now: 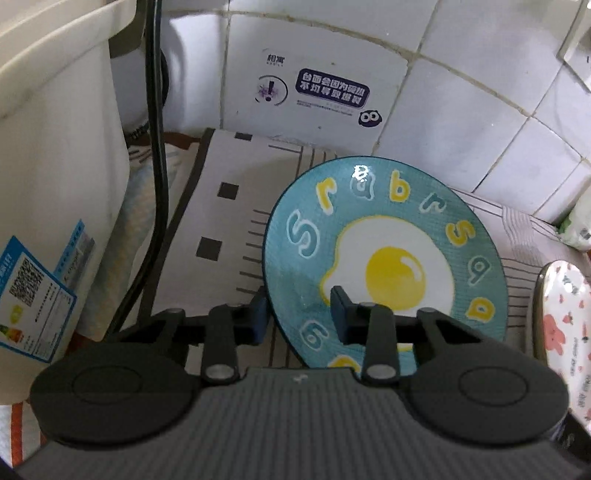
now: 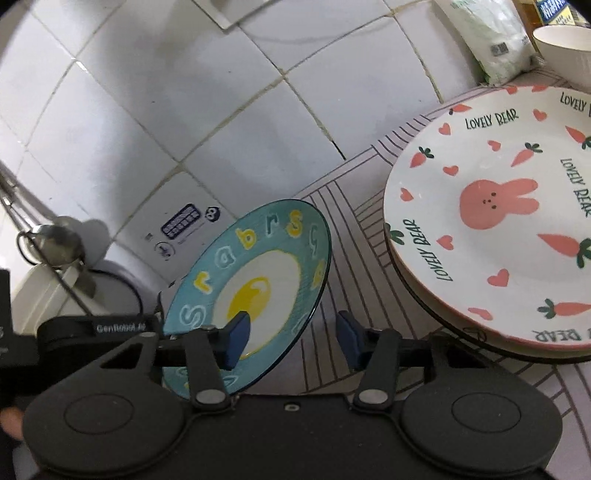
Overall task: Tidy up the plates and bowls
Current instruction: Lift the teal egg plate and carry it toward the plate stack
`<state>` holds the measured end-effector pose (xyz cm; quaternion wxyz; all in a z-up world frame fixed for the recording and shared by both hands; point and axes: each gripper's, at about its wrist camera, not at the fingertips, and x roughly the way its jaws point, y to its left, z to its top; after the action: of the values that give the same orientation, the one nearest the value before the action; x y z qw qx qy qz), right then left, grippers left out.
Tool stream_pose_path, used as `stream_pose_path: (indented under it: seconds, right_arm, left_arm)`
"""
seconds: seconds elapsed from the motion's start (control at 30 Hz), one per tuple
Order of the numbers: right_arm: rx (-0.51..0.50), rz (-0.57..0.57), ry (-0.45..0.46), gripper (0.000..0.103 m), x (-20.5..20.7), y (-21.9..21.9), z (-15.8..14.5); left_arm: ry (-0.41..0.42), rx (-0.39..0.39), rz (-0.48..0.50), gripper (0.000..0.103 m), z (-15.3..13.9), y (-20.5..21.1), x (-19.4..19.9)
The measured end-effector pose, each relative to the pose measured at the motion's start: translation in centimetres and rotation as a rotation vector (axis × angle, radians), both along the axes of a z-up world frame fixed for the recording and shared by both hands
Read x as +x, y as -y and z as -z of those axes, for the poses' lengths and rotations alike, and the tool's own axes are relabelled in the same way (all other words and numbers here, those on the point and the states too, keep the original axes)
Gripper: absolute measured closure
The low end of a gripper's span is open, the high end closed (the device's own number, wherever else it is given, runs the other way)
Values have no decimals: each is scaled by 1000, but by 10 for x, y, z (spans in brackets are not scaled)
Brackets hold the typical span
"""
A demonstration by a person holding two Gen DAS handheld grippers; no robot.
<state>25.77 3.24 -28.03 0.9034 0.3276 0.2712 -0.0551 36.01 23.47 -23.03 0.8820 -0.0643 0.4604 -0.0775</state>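
Note:
A teal plate [image 1: 384, 254] with a fried-egg picture and yellow letters is tilted up off the patterned mat. My left gripper [image 1: 297, 314] is shut on its near-left rim, one blue pad under it and one on top. The same plate shows in the right wrist view [image 2: 258, 280], with the left gripper at its left edge. My right gripper [image 2: 291, 338] is open and straddles the plate's right rim without pinching it. A white plate with a pink rabbit and carrots [image 2: 495, 218] lies on a stack at the right; its edge shows in the left wrist view [image 1: 565, 325].
A white tiled wall [image 2: 221, 110] rises right behind the mat [image 1: 236, 229]. A white appliance [image 1: 51, 147] and black cable [image 1: 155, 147] stand at the left. A white bowl [image 2: 565, 48] and a plastic bag [image 2: 487, 33] sit at the far right. A metal ladle [image 2: 55, 243] hangs left.

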Motion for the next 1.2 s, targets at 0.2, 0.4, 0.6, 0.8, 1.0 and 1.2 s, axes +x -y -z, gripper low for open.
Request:
stream_pose_path:
  seconds: [0.2,0.4,0.6,0.8,1.0,1.2]
  right_arm:
    - [-7,57,-9,72,16,-1,8]
    - [-22,71,-19,76,21,0,10]
    - [-219,-20,-43,76,30,-17,5]
    - [-298,-93,-41,79,26,-16,-2]
    - [-280,-145,-2,79,15,-9,-12]
    - [-255,-164,19,77,-1,0,-26]
  left_arm:
    - [28,-15,-12,79,0,-5,-4]
    - [27,-33,-15,79,1,-7,-4]
    - [20,-43,-11,78,2,-7,-2]
    - [30,-56,3,77,2,-12,-8]
    - [44,-84,8,77,-5,-17,-24]
    - [87,-57,79,77,-26,-4,-35]
